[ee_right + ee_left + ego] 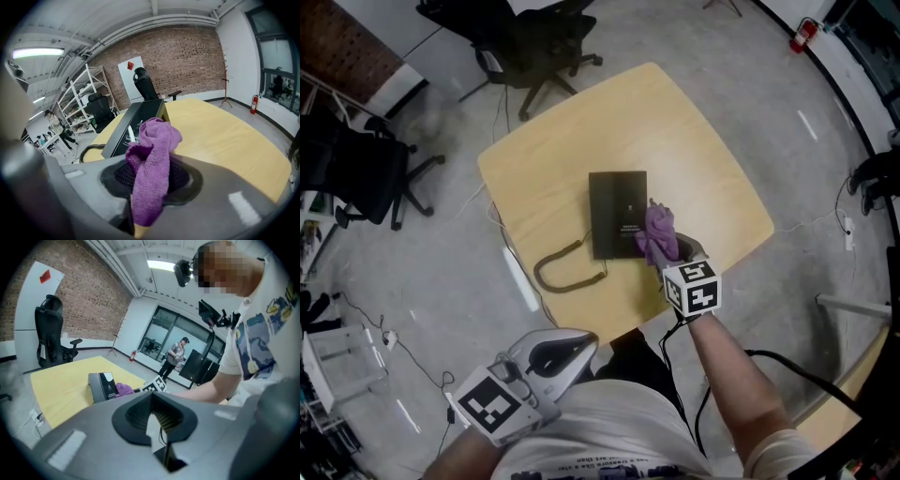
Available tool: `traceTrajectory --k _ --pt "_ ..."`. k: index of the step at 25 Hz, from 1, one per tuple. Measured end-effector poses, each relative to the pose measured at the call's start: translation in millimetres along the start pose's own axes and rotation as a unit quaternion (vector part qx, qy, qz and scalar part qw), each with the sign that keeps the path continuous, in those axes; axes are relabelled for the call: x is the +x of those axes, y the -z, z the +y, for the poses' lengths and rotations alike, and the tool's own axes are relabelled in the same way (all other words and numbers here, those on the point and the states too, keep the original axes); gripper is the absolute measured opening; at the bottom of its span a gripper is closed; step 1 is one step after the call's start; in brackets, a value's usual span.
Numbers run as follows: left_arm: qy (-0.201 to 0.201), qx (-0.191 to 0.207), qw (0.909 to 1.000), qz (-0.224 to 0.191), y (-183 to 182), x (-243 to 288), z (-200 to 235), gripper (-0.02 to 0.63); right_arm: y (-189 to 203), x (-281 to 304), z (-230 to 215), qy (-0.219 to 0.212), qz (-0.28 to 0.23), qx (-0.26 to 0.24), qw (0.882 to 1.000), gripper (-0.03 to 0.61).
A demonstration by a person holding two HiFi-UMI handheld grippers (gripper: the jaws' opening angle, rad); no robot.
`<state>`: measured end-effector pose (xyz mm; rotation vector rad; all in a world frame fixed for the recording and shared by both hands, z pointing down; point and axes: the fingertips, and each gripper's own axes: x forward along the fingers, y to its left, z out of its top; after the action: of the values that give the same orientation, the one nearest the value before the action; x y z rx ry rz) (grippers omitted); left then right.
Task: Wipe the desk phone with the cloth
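Note:
A black desk phone point(617, 214) lies flat in the middle of the yellow table point(553, 150), its coiled cord point(567, 268) looping off to the front left. My right gripper point(667, 251) is shut on a purple cloth point(659, 232), which rests against the phone's right front edge. In the right gripper view the cloth point(150, 159) hangs bunched between the jaws, with the phone point(136, 123) just beyond. My left gripper point(551, 352) is held low by my body, off the table, shut and empty. From there the phone point(102, 386) and cloth point(124, 389) show far off.
Black office chairs stand beyond the table point(534, 47) and to its left point(356, 178). Cables trail over the grey floor. A fire extinguisher point(803, 36) sits at the far right wall. A person point(177, 353) stands in the distance. Shelves point(89, 93) line a brick wall.

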<state>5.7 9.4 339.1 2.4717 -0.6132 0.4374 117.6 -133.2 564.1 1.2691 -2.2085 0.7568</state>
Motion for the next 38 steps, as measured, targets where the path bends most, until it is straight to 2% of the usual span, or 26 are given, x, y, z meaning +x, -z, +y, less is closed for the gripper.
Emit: traceTrajectory --k 7,11,14,20,24,30,33,38 --pt "0.006 -0.004 1.0000 -0.002 -1.5 -0.1 2.9 0.005 17.3 -9.4 7.9 -0.004 0.022 -0.004 1.000 0.121" --pt "0.010 -0.001 0.9999 -0.007 -2.8 1.2 4.0 0.005 13.1 -22.4 10.1 -0.013 0.025 -0.006 1.000 0.121" --pt "0.011 -0.003 0.9999 -0.011 -3.7 2.3 5.4 0.005 -10.7 -36.6 4.7 -0.019 0.007 -0.014 1.000 0.121" --pt "0.001 -0.010 0.9996 -0.027 -10.8 0.1 14.0 0.005 -89.6 -49.7 -20.6 -0.046 -0.034 -0.039 0.998 0.121" --pt "-0.008 -0.011 0.9995 -0.029 -13.5 1.1 23.4 0.005 -145.5 -43.2 -32.7 -0.080 -0.057 -0.056 0.994 0.121" --pt "-0.025 -0.029 0.9986 -0.038 -21.7 1.1 30.1 0.005 -196.6 -14.1 -19.9 -0.163 -0.059 -0.102 0.980 0.121" --pt "-0.040 -0.040 0.9975 -0.042 -23.2 -0.9 37.5 0.005 -209.5 5.8 -7.1 -0.215 -0.050 -0.122 0.968 0.121" --pt "-0.059 -0.057 0.9958 -0.040 -19.5 -0.1 46.4 0.005 -215.9 39.3 2.7 -0.279 -0.017 -0.148 0.949 0.121"
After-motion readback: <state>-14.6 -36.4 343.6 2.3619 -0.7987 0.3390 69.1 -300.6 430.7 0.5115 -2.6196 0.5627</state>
